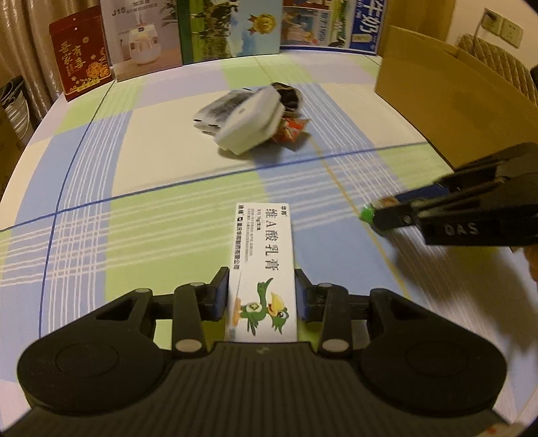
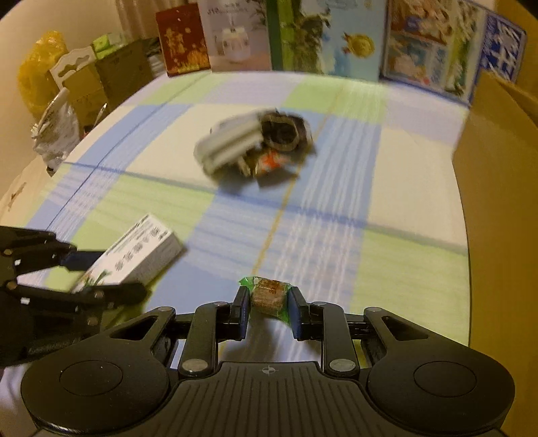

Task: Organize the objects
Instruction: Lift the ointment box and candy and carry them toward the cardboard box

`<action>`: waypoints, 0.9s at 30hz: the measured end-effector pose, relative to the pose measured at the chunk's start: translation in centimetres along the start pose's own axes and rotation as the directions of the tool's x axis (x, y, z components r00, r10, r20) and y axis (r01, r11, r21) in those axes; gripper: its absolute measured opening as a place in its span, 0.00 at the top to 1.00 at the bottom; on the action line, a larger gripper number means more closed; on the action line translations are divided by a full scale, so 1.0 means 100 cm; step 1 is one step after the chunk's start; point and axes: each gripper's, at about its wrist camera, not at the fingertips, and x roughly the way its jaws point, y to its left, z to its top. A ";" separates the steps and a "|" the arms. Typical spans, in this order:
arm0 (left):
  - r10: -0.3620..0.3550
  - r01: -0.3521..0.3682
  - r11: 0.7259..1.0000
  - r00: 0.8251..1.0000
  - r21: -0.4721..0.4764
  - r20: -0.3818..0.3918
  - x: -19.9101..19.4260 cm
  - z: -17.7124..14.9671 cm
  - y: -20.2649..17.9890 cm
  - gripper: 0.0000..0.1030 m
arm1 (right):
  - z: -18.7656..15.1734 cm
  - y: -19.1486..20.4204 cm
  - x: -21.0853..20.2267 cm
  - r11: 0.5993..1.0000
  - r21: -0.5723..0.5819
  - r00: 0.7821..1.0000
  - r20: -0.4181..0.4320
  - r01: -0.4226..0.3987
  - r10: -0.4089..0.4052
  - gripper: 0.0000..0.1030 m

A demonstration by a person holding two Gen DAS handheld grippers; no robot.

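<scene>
A long white ointment box [image 1: 262, 265] with a green cartoon duck and Chinese print sits between the blue-padded fingers of the left gripper [image 1: 261, 295], which are closed on its two long sides; the box points forward above the tabletop [image 1: 101, 235], which is covered by a checked cloth of blue, green and cream. To its right, the right gripper [image 2: 268, 312] holds a small snack in a green wrapper [image 2: 269, 295], with its fingers pressed on both sides of the brown block inside. Both held things are near the front edge of the tabletop and a little apart from each other. In the middle of the tabletop lies a small pile: a white flat device [image 1: 250, 122], a dark round object [image 2: 280, 131] and a red-orange packet [image 1: 289, 131], touching each other; blur hides the details. An open cardboard box [image 1: 447, 97] stands at the right edge. Along the far edge, printed cartons [image 1: 228, 30] stand upright in a row.
</scene>
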 end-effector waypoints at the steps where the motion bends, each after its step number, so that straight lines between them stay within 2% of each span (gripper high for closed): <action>1: 0.000 0.000 1.000 1.000 0.001 0.001 0.000 0.000 0.000 0.67 | -0.003 -0.001 -0.003 1.000 0.009 1.000 0.000 -0.005 0.005 0.79; 9: 0.009 -0.009 1.000 1.000 0.012 0.016 0.006 0.005 -0.001 0.66 | -0.002 -0.004 -0.010 0.999 0.043 1.000 0.020 -0.003 0.002 0.79; 19: 0.018 -0.017 1.000 1.000 -0.019 0.014 0.005 0.009 -0.001 0.68 | 0.004 -0.003 -0.014 0.996 0.077 0.998 0.051 -0.037 0.033 0.79; 27: 0.035 -0.034 0.999 0.999 -0.027 0.028 -0.001 0.014 -0.004 0.68 | 0.006 -0.006 -0.019 0.996 0.086 0.997 0.067 -0.031 0.025 0.79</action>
